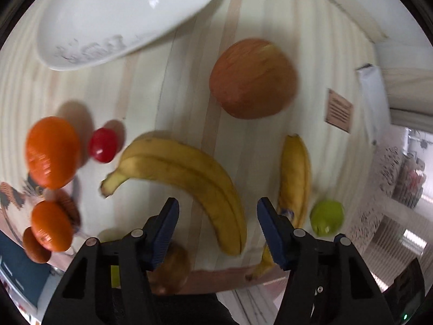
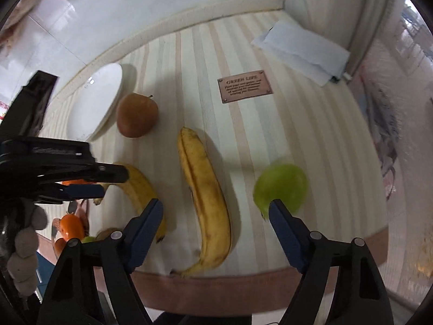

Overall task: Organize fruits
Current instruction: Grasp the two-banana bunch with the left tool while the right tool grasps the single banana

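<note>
My left gripper (image 1: 217,207) is open and empty, hovering just above a pair of joined bananas (image 1: 189,173). A single banana (image 1: 295,178), a green apple (image 1: 327,216), a red-brown apple (image 1: 253,78), two oranges (image 1: 52,151), a small red fruit (image 1: 102,144) and a kiwi (image 1: 173,268) lie on the striped table. A white bowl (image 1: 121,16) is at the far left. My right gripper (image 2: 216,205) is open and empty above the single banana (image 2: 205,197), with the green apple (image 2: 281,185) at its right finger. The left gripper (image 2: 89,181) shows at the left.
A brown plaque (image 2: 245,86) and a folded white paper (image 2: 303,51) lie at the back right of the table (image 2: 297,135). The table's brown front edge (image 2: 243,284) is just below my right gripper. A wall runs behind the table.
</note>
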`<state>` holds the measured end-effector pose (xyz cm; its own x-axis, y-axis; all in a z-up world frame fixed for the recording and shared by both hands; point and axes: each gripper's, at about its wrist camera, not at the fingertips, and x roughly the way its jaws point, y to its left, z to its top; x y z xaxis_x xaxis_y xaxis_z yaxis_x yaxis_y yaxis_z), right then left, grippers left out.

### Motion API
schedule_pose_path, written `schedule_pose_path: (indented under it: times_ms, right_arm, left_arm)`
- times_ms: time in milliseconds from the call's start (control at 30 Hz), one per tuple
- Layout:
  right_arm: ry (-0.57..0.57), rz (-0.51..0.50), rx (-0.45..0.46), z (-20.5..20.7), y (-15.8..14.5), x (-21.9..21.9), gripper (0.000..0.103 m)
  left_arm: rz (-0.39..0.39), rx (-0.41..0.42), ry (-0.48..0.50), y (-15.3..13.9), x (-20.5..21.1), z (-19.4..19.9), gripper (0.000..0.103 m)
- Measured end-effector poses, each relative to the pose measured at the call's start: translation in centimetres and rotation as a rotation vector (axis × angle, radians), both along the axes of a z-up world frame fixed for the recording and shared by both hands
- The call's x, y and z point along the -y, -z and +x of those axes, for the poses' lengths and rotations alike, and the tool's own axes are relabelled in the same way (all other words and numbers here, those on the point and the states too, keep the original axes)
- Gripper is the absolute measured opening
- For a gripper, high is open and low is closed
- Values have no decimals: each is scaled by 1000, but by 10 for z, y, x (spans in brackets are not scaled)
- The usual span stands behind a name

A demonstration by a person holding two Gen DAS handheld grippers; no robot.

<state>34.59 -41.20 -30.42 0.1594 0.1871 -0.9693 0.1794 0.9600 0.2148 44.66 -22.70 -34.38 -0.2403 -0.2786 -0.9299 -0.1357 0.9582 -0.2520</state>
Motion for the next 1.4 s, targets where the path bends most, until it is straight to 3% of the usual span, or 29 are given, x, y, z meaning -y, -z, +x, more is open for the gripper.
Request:
schedule_pose_path:
  times_ms: [133, 367, 467, 600, 733, 900, 1000, 1067, 1233, 1400]
  right_arm:
    - [-54, 23, 5, 9, 11, -10, 79]
    - [-107, 42, -53, 19, 33, -25, 70]
    - [-121, 44, -71, 16, 43, -29, 61]
    - [-122, 1, -68, 11, 50, -33, 47]
    - [-104, 43, -118, 5, 49, -26, 37]
    - [-111, 53, -147, -11, 49, -31, 37]
    - [-71, 74, -166, -15, 59, -29, 38]
    - [-51, 84, -154, -18, 62, -28, 38]
    - [-56, 62, -150, -14, 67, -32, 37]
    - [-96, 79, -213, -28, 68, -26, 37]
  left_arm:
    - [42, -36, -26, 11, 4, 4, 57]
    - [171, 52, 92, -2, 23, -9, 50]
    - [214, 96, 168, -7, 29, -20, 40]
    - [201, 150, 244, -14, 31, -31, 40]
    - [161, 115, 205, -10, 21, -34, 42]
    - [122, 62, 139, -1, 3, -35, 49]
    - [141, 62, 170, 8, 7, -36, 49]
    - [168, 87, 211, 5, 16, -37, 43]
    - [176, 109, 276, -4, 33, -54, 37]
    - [192, 122, 343, -3, 58, -81, 37]
